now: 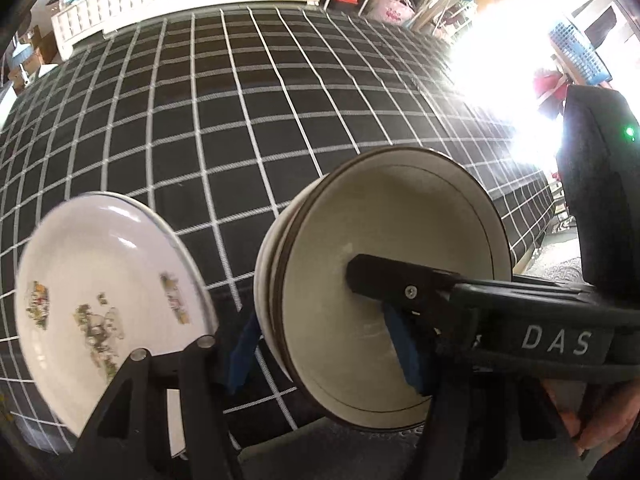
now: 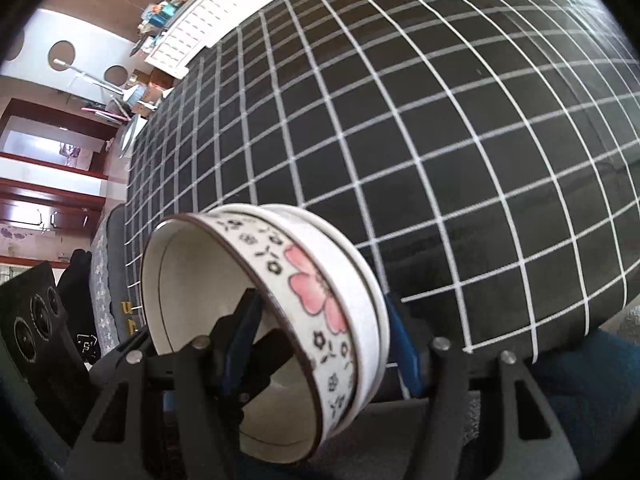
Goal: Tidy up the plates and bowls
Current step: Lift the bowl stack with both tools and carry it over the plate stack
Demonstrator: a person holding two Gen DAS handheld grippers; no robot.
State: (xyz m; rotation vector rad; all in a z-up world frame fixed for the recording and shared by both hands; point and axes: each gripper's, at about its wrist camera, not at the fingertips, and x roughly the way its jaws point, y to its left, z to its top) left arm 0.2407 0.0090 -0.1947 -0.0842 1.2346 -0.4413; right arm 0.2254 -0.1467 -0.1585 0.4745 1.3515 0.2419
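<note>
The left wrist view alone shows a white plate (image 1: pixel 108 280) printed with small flower sprays. It lies over the black checked cloth (image 1: pixel 240 100) at the left of the frame, and its lower edge is hidden behind the gripper's black linkage. A second rim line may run under it, but blur keeps that unsure. Beside it, raised clear of the cloth and tipped on edge, is a stack of cream bowls (image 1: pixel 400 220) with dark rims. The left hand-held gripper (image 1: pixel 324 344) is clamped on the stack, one blue pad against the outside and the other finger reaching into the hollow. At least two rims can be counted there (a third is possible). Part of a hand (image 1: pixel 592 424) and a black unit with a green light (image 1: pixel 600 152) show at the right edge.

The right wrist view shows neither the plate nor the cream stack. It gives a pair of nested bowls (image 2: pixel 312 280), also tipped and held above the same grid cloth. The inner one carries a pink blossom and small black flowers, and a plain white bowl (image 2: pixel 320 224) cups it from behind. The right hand-held gripper (image 2: pixel 322 340) pinches their wall, with one pad inside and one outside.

Counted: one sure plate, two bowl stacks, two grippers.
</note>
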